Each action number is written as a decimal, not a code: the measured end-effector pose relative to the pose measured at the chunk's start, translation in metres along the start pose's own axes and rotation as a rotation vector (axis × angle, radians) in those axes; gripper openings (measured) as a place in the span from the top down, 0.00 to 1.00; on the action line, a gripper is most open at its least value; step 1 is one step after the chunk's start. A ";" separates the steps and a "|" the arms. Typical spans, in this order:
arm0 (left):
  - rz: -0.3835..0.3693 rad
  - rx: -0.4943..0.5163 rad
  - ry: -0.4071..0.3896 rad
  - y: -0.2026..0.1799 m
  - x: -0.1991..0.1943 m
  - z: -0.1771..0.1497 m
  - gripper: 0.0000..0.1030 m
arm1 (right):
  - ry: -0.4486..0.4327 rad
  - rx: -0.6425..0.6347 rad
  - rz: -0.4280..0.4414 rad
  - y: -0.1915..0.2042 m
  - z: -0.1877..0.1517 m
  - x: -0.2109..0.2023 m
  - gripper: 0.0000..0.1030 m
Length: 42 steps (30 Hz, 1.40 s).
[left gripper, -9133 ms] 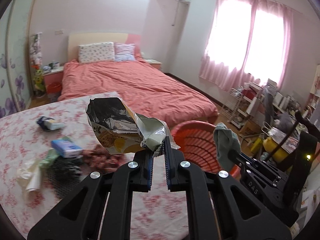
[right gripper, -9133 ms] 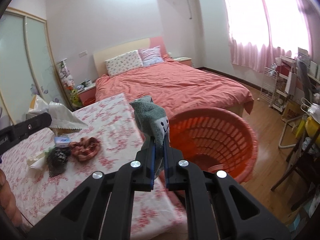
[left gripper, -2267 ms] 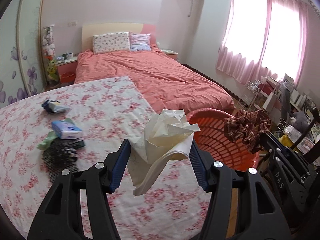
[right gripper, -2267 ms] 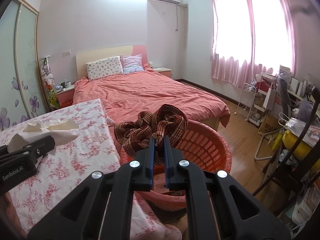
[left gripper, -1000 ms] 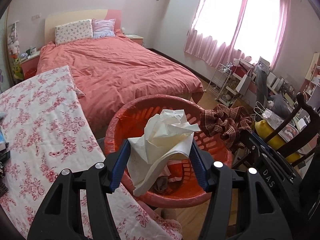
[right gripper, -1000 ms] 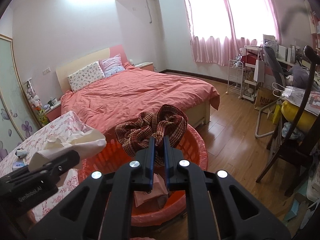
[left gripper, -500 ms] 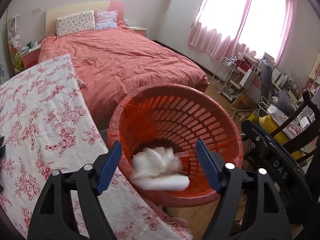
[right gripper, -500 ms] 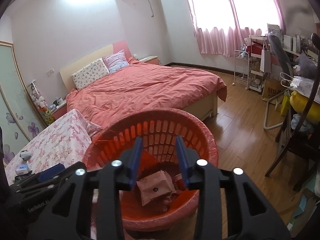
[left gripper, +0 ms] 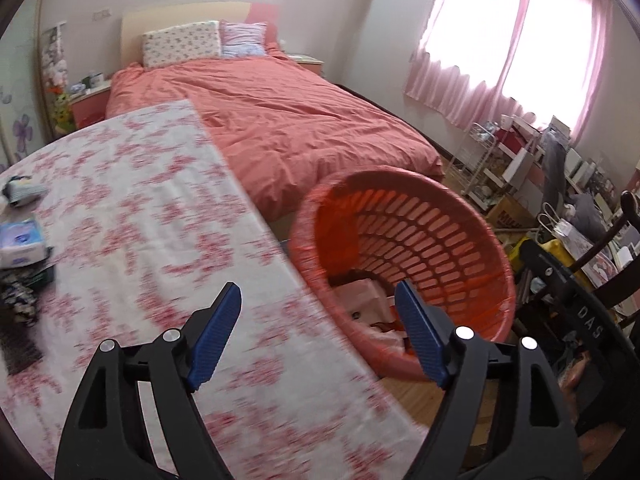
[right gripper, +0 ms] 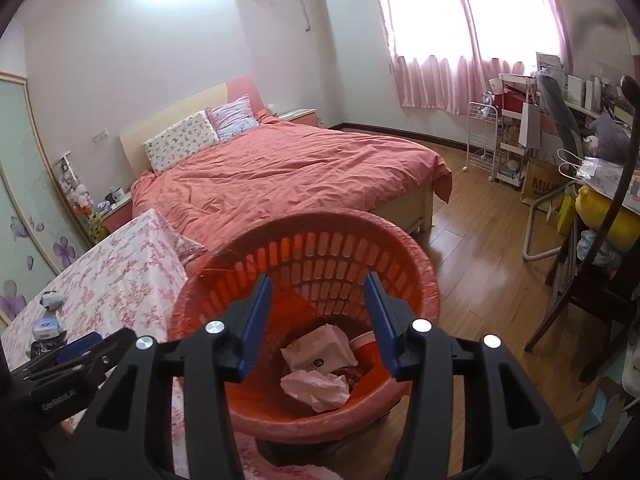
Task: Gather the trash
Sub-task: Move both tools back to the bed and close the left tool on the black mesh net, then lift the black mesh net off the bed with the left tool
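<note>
We note the floral table (left gripper: 132,216); remaining trash, a blue packet (left gripper: 20,242), lies far left of our left gripper (left gripper: 318,334), nearer than the right gripper (right gripper: 318,316), which hangs over the orange basket (right gripper: 416,276). Left wide, empty; right opening, empty.

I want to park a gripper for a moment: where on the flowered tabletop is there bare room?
The flowered tablecloth is bare from the bed-side edge to the edge nearest the orange basket. Its far-left side is crowded: a tissue pack, a bundle, dark items.
</note>
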<state>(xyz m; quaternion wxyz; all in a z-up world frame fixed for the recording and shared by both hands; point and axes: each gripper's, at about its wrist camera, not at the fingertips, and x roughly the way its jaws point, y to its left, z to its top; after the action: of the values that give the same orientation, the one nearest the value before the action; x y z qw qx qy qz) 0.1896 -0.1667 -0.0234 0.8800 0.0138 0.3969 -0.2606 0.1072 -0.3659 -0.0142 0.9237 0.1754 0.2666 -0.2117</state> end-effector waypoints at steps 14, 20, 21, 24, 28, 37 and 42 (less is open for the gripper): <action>0.221 -0.133 -0.075 0.120 -0.068 -0.027 0.24 | 0.039 -0.150 0.125 0.095 -0.020 -0.015 0.54; 0.312 -0.214 -0.091 0.173 -0.088 -0.039 0.24 | 0.057 -0.219 0.179 0.139 -0.034 -0.021 0.54; 0.322 -0.236 -0.092 0.184 -0.090 -0.041 0.24 | 0.062 -0.228 0.187 0.146 -0.036 -0.021 0.54; 0.333 -0.265 -0.093 0.200 -0.091 -0.042 0.25 | 0.073 -0.250 0.202 0.162 -0.042 -0.020 0.54; 0.312 -0.283 -0.089 0.208 -0.086 -0.039 0.29 | 0.085 -0.274 0.211 0.176 -0.047 -0.020 0.54; 0.268 -0.292 -0.051 0.216 -0.065 -0.031 0.46 | 0.112 -0.310 0.212 0.193 -0.056 -0.013 0.54; 0.246 -0.293 -0.044 0.218 -0.067 -0.037 0.75 | 0.119 -0.324 0.215 0.196 -0.060 -0.013 0.54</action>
<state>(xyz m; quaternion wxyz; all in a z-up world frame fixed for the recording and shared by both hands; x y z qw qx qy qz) 0.2300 0.0600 -0.0414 0.9062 -0.0716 0.4067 -0.0905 0.1677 -0.1693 -0.0132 0.9397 0.0640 0.3313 -0.0555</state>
